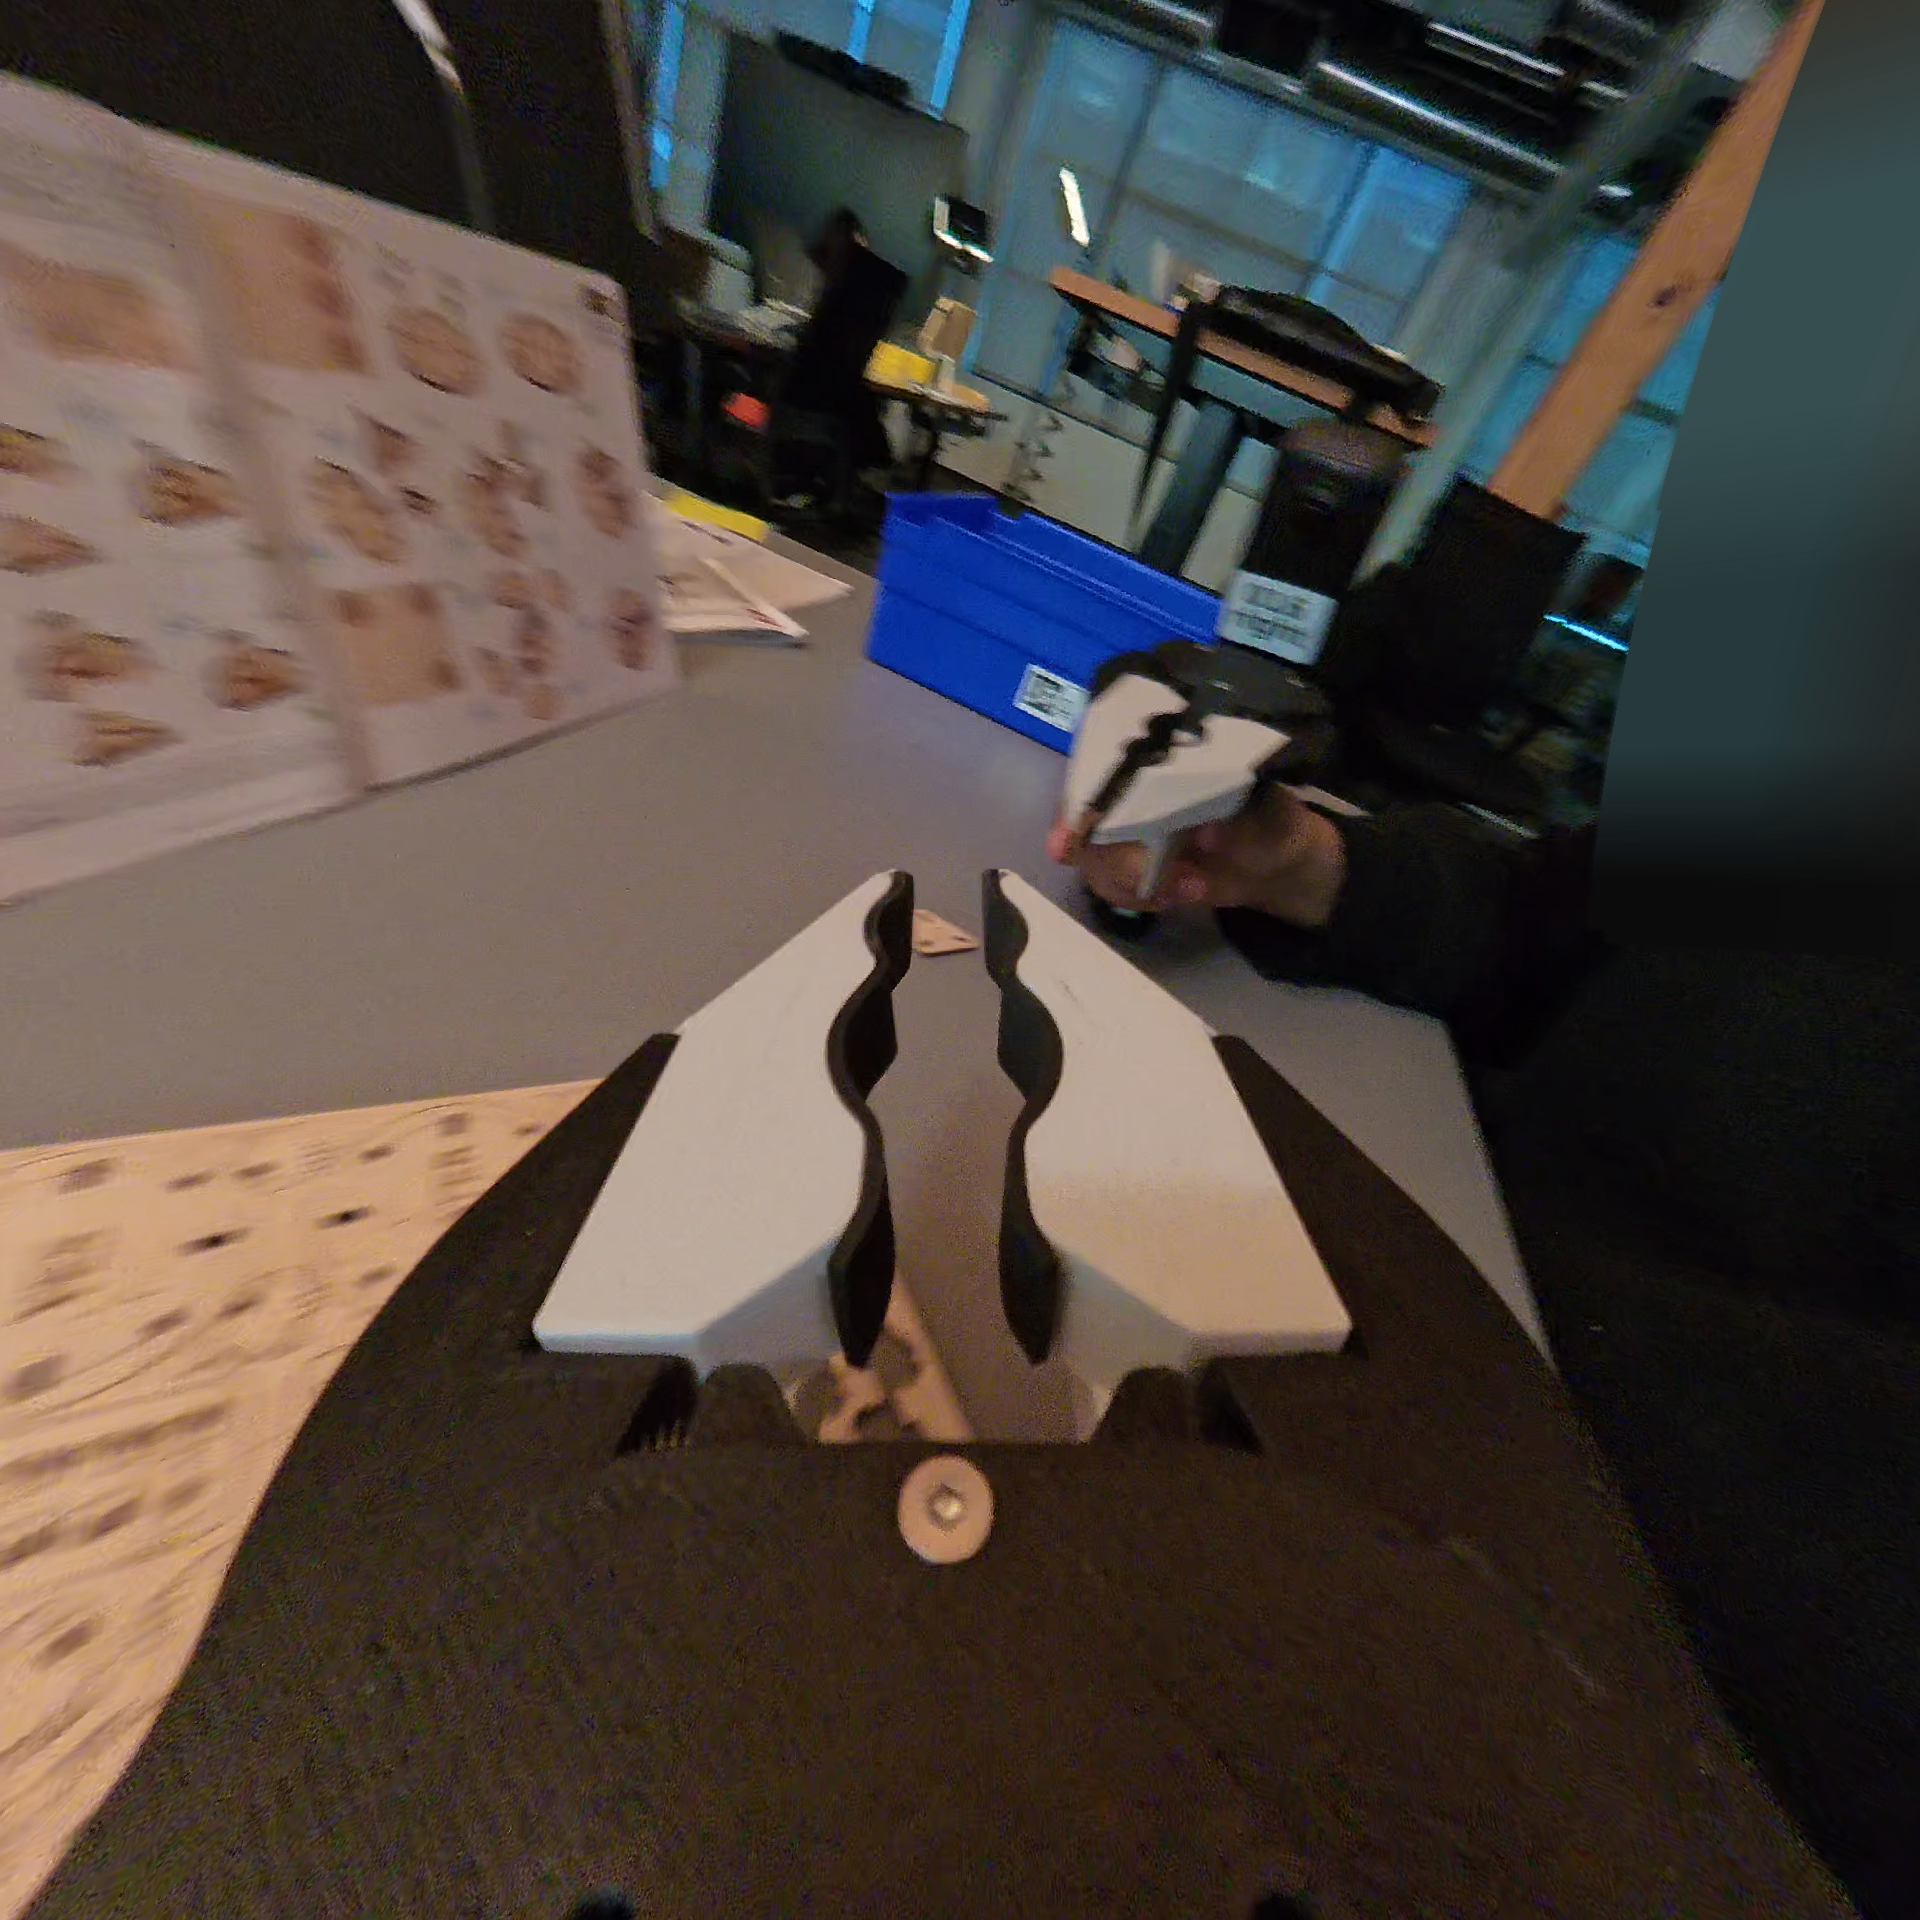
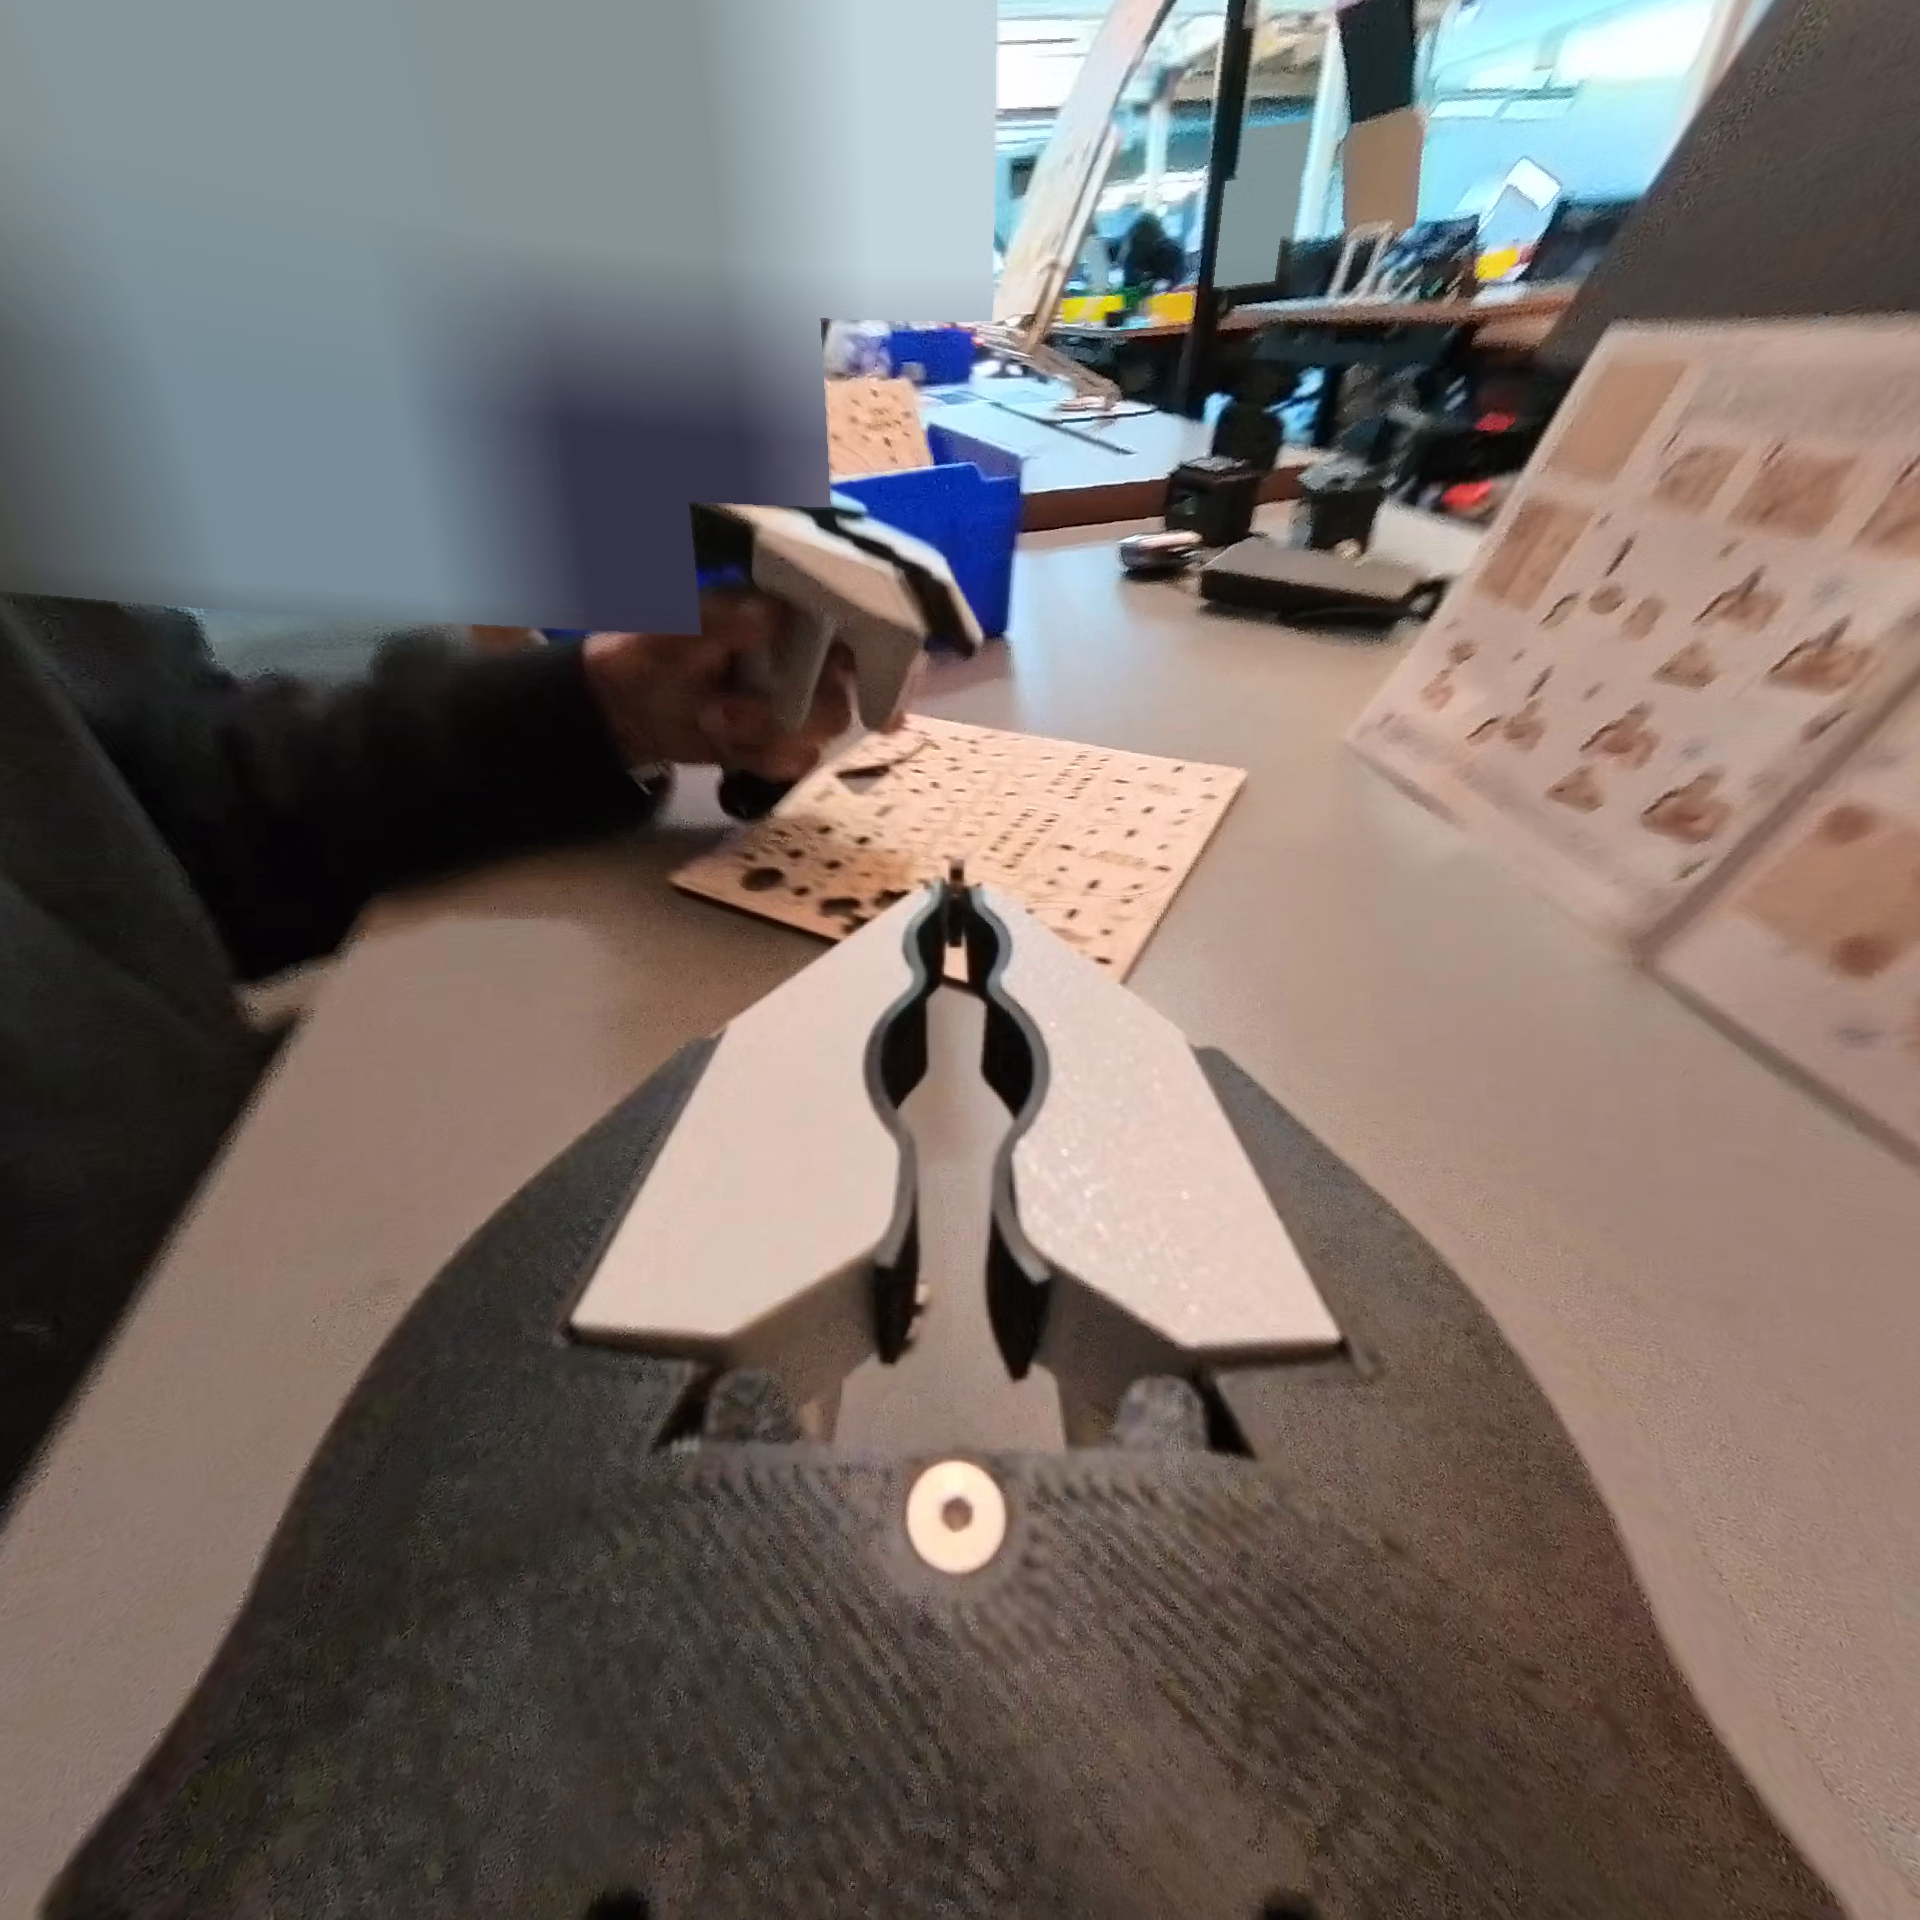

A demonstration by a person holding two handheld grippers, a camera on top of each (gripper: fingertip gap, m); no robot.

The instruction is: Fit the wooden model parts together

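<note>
The grey tabletop (image 2: 1351,1091) carries everything, so take the perforated wooden sheet (image 2: 1039,821) lying flat on it as your landmark. Beyond the sheet's far right side stands a large folded leaflet (image 2: 1704,644) printed with pictures of wooden parts, propped upright on the tabletop. Behind the sheet, farther along the tabletop, sits a blue plastic bin (image 1: 997,613) with a white label on its side. The sheet itself is pale plywood, cut through with many small dark slots and holes. Your left claw (image 1: 948,904) is raised over the sheet's near corner, its two fingers standing apart with bare tabletop showing between them and nothing in their grip. Just past its fingertips, off the sheet's edge, a small flat wooden piece (image 1: 943,935) with rounded corners lies loose on the tabletop. Your right claw (image 2: 956,904) points at the sheet from the opposite side, low over the tabletop, its fingers drawn together, and at their very tips they pinch a thin dark sliver (image 2: 954,899) that stands up slightly above them; what it is cannot be told.
</note>
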